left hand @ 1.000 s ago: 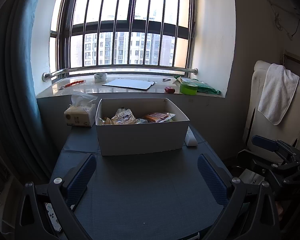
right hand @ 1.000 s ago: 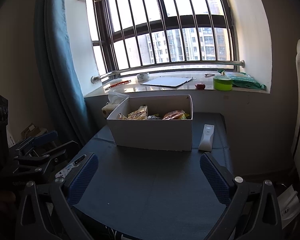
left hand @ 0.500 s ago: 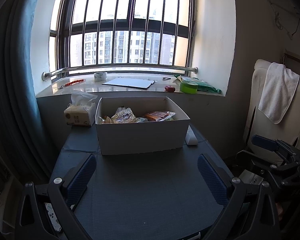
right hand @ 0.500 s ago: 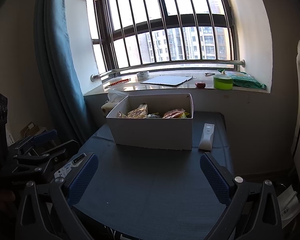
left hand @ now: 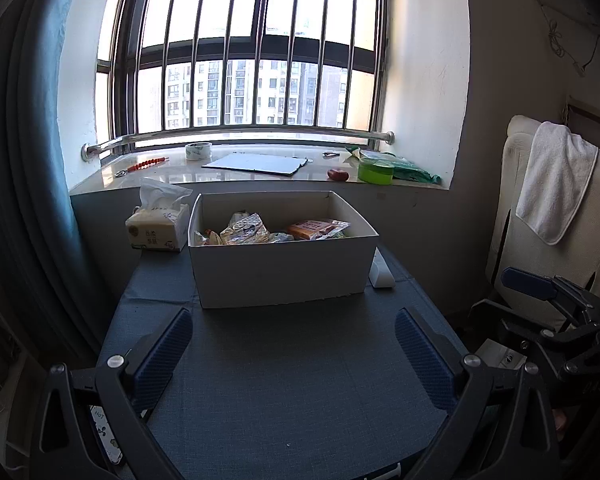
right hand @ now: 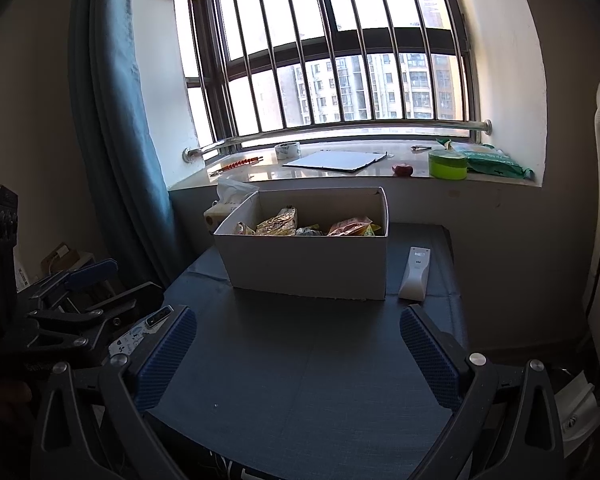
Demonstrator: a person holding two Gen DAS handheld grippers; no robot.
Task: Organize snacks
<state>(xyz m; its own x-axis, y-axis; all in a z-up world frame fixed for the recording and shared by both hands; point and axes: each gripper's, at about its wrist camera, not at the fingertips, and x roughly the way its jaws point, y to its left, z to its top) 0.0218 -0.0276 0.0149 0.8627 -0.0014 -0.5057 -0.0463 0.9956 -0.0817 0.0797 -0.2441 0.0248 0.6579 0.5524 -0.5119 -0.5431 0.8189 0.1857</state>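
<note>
A white cardboard box stands at the far end of the blue table, also in the right wrist view. Several snack packets lie inside it, yellow and orange ones showing in the right wrist view. My left gripper is open and empty, held above the near part of the table. My right gripper is open and empty at about the same distance from the box. Each gripper shows at the edge of the other's view.
A tissue pack sits left of the box. A white remote lies right of it. The windowsill holds a tape roll, a flat board, a green container. A chair with a towel stands at right.
Both views have shifted only slightly; the box sits a little lower in the left wrist view. Both grippers stay open and empty.
</note>
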